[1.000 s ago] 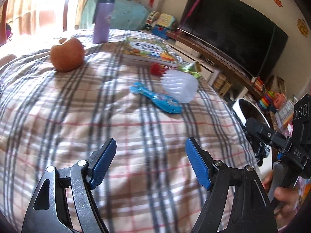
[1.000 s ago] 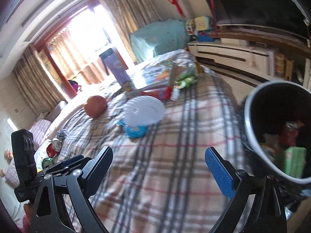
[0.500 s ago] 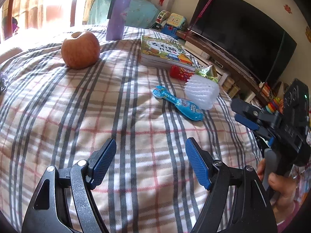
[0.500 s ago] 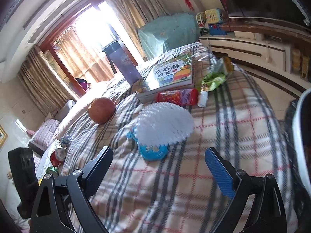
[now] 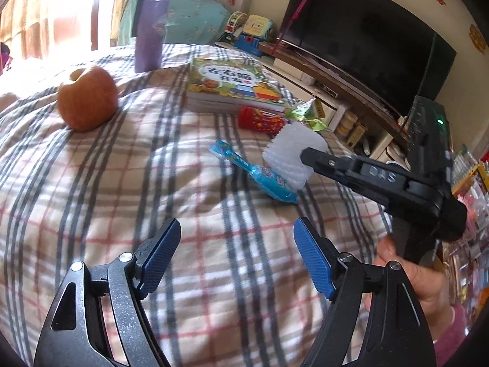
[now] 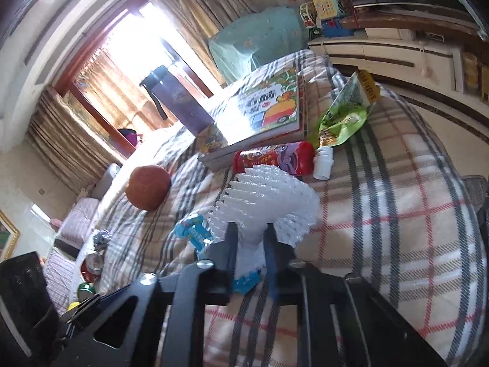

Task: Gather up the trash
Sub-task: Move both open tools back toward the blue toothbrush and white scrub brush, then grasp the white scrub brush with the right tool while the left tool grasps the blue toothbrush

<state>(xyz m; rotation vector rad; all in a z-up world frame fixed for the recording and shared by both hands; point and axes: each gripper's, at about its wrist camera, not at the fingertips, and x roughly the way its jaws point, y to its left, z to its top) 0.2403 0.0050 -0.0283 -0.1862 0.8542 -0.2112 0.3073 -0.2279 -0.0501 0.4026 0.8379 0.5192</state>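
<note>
Plaid bedding [image 5: 128, 183] carries one apple [image 5: 87, 98], one purple flask [image 5: 150, 29], one stack of picture books [image 5: 233, 87], one red snack tube [image 6: 275, 156], one green wrapper [image 6: 347, 113] and one blue packet [image 5: 255, 176]. Our right gripper [image 6: 249, 246] is clamped on the single white foam net [image 6: 266, 205] near the bed's edge; our left gripper [image 5: 237, 252] hangs spread apart.

Plaid bed [image 5: 128, 183] — apple [image 5: 88, 98], book [image 5: 233, 84].
</note>
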